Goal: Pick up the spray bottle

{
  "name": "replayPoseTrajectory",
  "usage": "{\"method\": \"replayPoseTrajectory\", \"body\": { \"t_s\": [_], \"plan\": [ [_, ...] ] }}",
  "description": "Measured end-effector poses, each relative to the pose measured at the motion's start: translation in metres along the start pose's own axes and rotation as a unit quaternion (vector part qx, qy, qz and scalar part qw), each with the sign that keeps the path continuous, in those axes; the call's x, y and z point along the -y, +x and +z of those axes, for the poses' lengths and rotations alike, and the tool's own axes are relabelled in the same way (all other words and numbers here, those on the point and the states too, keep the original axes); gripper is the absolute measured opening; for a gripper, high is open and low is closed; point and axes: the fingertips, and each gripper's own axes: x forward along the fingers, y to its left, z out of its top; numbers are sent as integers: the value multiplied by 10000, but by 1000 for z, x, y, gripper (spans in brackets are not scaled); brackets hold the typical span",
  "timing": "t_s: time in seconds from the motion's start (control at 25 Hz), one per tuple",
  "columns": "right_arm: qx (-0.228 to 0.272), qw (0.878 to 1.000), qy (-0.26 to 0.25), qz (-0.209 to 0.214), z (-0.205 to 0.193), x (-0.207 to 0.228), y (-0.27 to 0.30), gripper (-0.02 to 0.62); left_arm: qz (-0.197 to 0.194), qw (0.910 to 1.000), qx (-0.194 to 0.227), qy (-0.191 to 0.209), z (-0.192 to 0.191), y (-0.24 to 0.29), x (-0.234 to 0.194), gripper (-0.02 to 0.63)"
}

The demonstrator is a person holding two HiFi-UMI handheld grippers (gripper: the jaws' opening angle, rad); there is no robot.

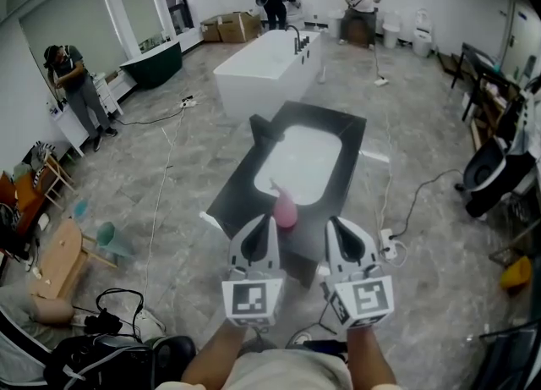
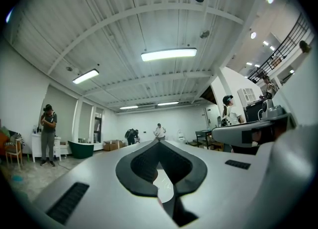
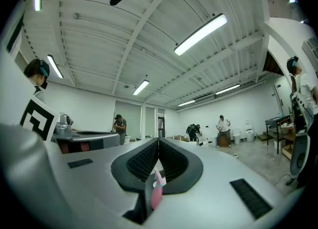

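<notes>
A pink spray bottle with a pale trigger head stands upright on the near edge of a black counter, just in front of its white sink basin. My left gripper is held level close to the bottle's left side, its jaws shut with nothing between them. My right gripper hangs level a little to the right of the bottle, also shut and empty. In the right gripper view the bottle shows low in the gap behind the shut fingertips. The left gripper view shows its jaws meeting at the tip.
A white bathtub stands beyond the counter. A power strip and cables lie on the floor to the right. A wooden stool and a dark bag sit at the left. Three people stand at the room's far side.
</notes>
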Motion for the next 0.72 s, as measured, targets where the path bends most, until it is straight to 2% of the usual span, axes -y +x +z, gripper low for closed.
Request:
{"method": "replayPoseTrajectory", "body": {
  "t_s": [0.36, 0.72],
  "plan": [
    [-101, 9996, 101, 235, -25, 13, 44, 5, 103, 9999, -126, 25, -21, 38, -16, 2],
    [-343, 9992, -152, 94, -30, 12, 114, 5, -34, 9999, -85, -120, -31, 92, -63, 2]
  ]
}}
